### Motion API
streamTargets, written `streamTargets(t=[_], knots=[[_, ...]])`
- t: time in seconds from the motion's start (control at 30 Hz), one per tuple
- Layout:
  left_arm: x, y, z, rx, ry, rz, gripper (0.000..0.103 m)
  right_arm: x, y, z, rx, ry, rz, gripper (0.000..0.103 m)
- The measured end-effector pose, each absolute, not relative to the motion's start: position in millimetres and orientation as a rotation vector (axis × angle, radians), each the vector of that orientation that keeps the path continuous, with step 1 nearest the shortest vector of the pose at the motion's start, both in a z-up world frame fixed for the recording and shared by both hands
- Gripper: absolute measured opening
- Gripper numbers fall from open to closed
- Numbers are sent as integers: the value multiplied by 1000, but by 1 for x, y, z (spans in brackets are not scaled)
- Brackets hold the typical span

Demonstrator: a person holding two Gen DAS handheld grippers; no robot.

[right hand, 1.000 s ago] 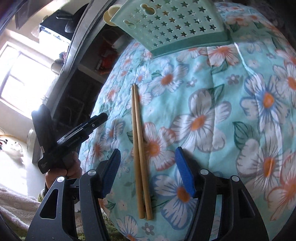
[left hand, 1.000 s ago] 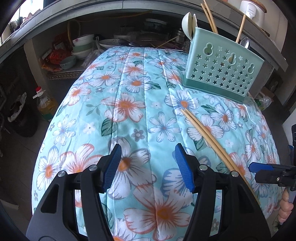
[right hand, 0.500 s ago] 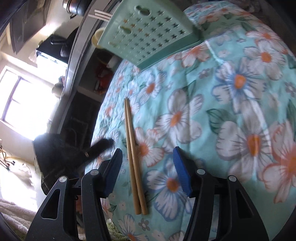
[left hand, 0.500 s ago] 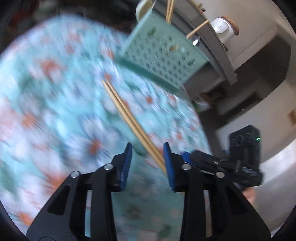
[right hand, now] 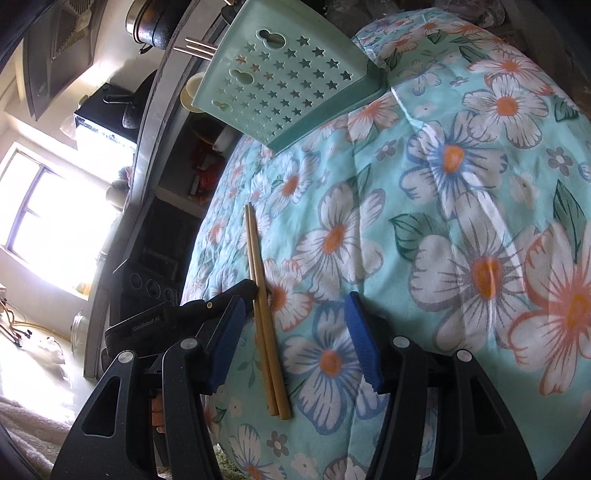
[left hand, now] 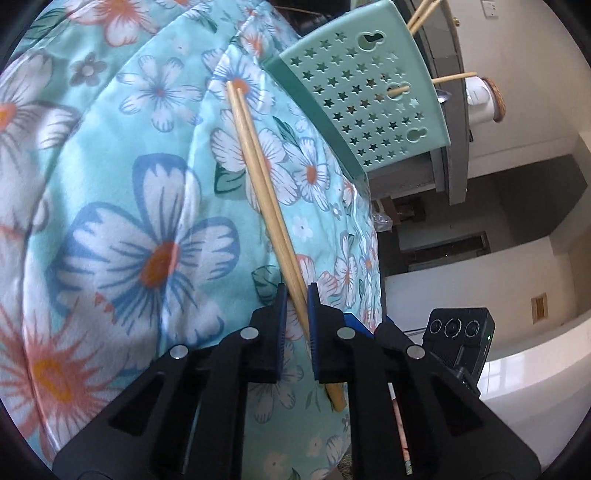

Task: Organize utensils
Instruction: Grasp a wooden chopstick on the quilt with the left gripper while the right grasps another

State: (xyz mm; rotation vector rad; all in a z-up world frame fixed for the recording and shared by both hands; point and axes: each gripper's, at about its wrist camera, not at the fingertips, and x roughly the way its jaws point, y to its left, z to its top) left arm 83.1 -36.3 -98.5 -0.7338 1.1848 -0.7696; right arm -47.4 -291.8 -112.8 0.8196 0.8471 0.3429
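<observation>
A pair of wooden chopsticks (left hand: 258, 166) (right hand: 264, 325) lies side by side on the floral cloth (left hand: 147, 184). My left gripper (left hand: 296, 291) is closing its jaws on the pair's near end, and the blue pads touch the sticks on both sides. In the right wrist view the left gripper (right hand: 221, 306) reaches the sticks from the left. My right gripper (right hand: 295, 306) stands open over the same near end, the chopsticks just inside its left finger. A mint star-pierced utensil holder (left hand: 362, 99) (right hand: 291, 85) stands beyond, with more chopsticks and a spoon in it.
The cloth-covered table ends just right of the chopsticks in the left wrist view, with floor below. A grey counter (right hand: 155, 122) behind the holder carries a dark pot (right hand: 155, 26) and a white jar (left hand: 480, 99). Shelves with dishes sit under it.
My left gripper swung right and down to the near end of the chopsticks, and its jaws narrowed around them. My right gripper shifted slightly, still open over the sticks.
</observation>
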Motion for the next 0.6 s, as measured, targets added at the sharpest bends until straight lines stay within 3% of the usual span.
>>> streamTargets(t=[0.6], knots=[[87, -35, -97, -742, 1218, -702, 8, -58, -297, -118, 847, 821, 361, 55]])
